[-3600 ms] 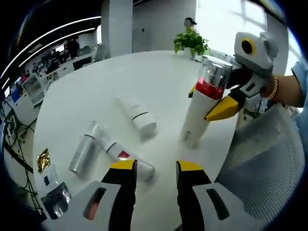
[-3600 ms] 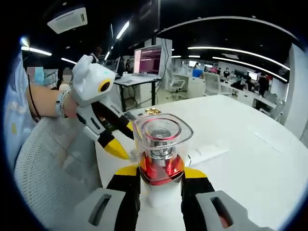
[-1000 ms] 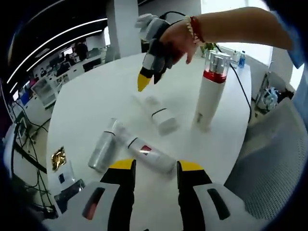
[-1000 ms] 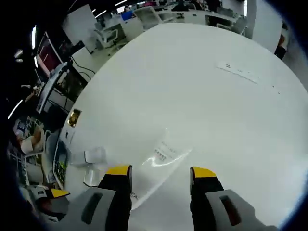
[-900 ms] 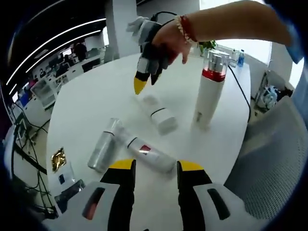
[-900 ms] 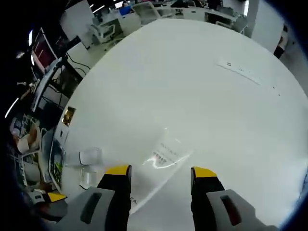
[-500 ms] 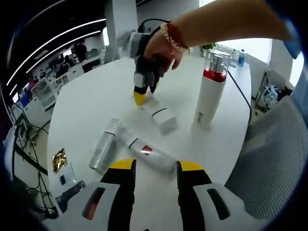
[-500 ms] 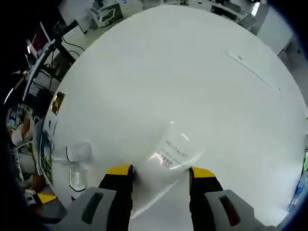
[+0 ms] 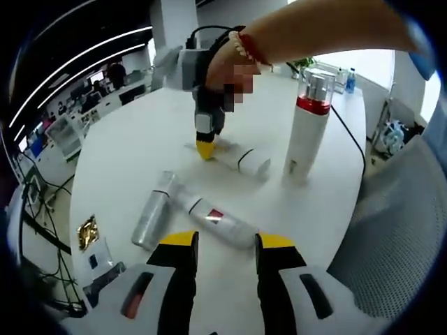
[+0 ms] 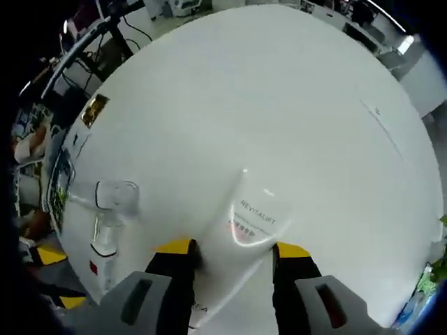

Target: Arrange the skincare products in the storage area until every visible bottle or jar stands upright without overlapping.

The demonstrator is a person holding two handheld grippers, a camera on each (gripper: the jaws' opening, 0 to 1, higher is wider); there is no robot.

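A tall white bottle (image 9: 306,129) with a red band and silver cap stands upright on the round white table (image 9: 133,139). A white tube (image 9: 241,159) with a black band lies beside it. My right gripper (image 9: 204,149) comes down on the tube's flat end. In the right gripper view the tube (image 10: 246,216) lies between the jaws of the right gripper (image 10: 234,250), which stay wide apart. A silver bottle (image 9: 154,213) and a white bottle with a red label (image 9: 218,223) lie flat in front of my left gripper (image 9: 222,244), which is open with nothing in it.
A gold foil piece (image 9: 86,230) and a clear item (image 9: 103,273) sit near the table's left edge. The clear-capped end of the lying white bottle (image 10: 115,197) is left of the right jaws. A mesh chair (image 9: 391,230) stands at the right. A person's arm (image 9: 328,28) reaches across the top.
The right gripper came down onto the tube's flat end. The tube swung round, its capped end now nearer the upright bottle. The left gripper stayed put.
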